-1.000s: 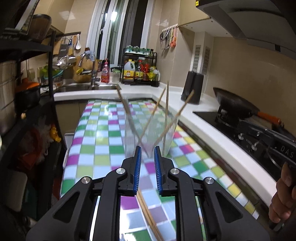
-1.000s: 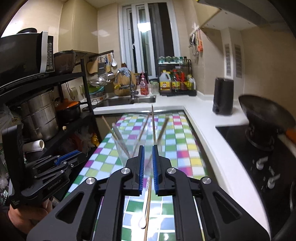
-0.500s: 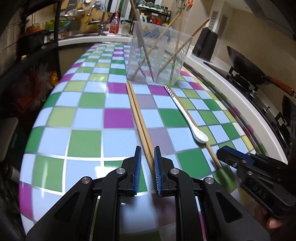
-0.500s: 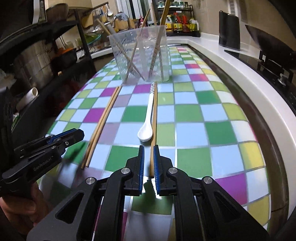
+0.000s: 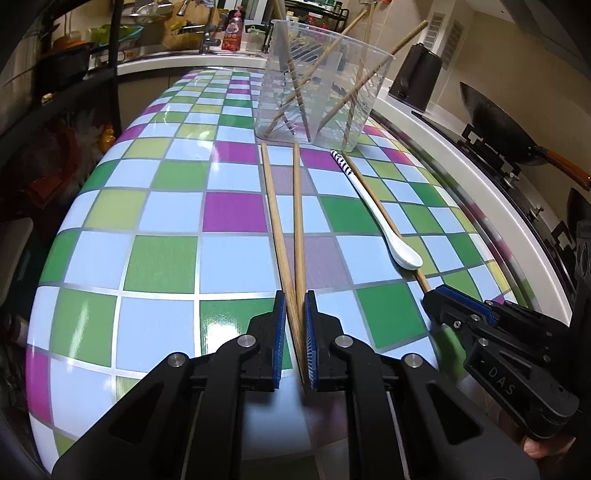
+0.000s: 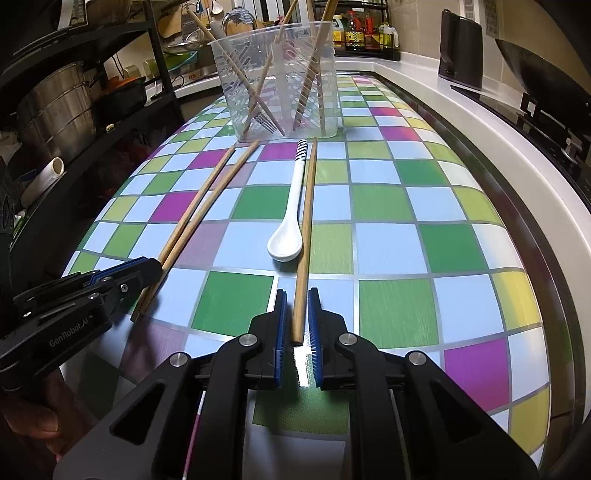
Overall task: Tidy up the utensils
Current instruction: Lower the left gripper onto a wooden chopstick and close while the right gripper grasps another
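A clear plastic cup [image 5: 317, 85] holding several chopsticks and a fork stands on the checkered table [image 5: 166, 206]; it also shows in the right wrist view [image 6: 275, 79]. Two wooden chopsticks [image 5: 284, 221] lie in front of it, their near ends between the jaws of my left gripper [image 5: 294, 306], which stands narrowly open around them. A white spoon [image 6: 290, 206] with a striped handle lies beside a single chopstick [image 6: 306, 229]. My right gripper [image 6: 295, 306] stands narrowly open around that chopstick's near end.
A stove with a wok [image 5: 498, 129] is on the right past the white counter edge [image 6: 498, 122]. A black shelf rack with pots [image 6: 55, 110] stands on the left. The sink and bottles [image 5: 232, 29] are at the back.
Both grippers have dropped low over the table and moved forward, so the chopstick ends now lie between their jaws. The left pair of chopsticks has spread apart at the far end.
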Motion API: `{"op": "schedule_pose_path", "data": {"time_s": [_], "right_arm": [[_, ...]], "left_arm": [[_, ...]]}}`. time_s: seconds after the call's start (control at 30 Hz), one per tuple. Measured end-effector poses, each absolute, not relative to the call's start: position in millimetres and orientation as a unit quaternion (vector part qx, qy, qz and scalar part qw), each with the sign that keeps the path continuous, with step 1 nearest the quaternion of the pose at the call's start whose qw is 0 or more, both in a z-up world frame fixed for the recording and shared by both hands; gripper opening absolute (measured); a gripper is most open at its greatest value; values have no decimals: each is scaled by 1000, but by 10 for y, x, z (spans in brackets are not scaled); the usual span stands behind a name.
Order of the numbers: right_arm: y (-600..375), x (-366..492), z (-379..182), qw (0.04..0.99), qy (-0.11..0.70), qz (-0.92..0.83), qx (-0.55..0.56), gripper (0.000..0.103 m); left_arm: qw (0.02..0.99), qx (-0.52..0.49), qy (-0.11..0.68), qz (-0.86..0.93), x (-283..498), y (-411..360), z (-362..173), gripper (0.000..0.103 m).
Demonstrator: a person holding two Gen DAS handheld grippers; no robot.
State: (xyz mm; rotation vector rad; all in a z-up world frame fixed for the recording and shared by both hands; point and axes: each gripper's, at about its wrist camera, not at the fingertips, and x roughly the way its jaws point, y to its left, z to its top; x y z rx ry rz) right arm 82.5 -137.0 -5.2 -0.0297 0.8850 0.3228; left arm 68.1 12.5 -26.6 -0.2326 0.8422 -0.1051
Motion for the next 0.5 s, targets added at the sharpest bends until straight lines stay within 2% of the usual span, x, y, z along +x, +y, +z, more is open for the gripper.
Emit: {"op": "schedule_pose_path", "data": {"time_s": [0.5], "right_arm": [[-1403,830,-50,891,428,154,-9,13]], "left_arm": [[903,-151,400,-47,695,219,-253,10]]}}
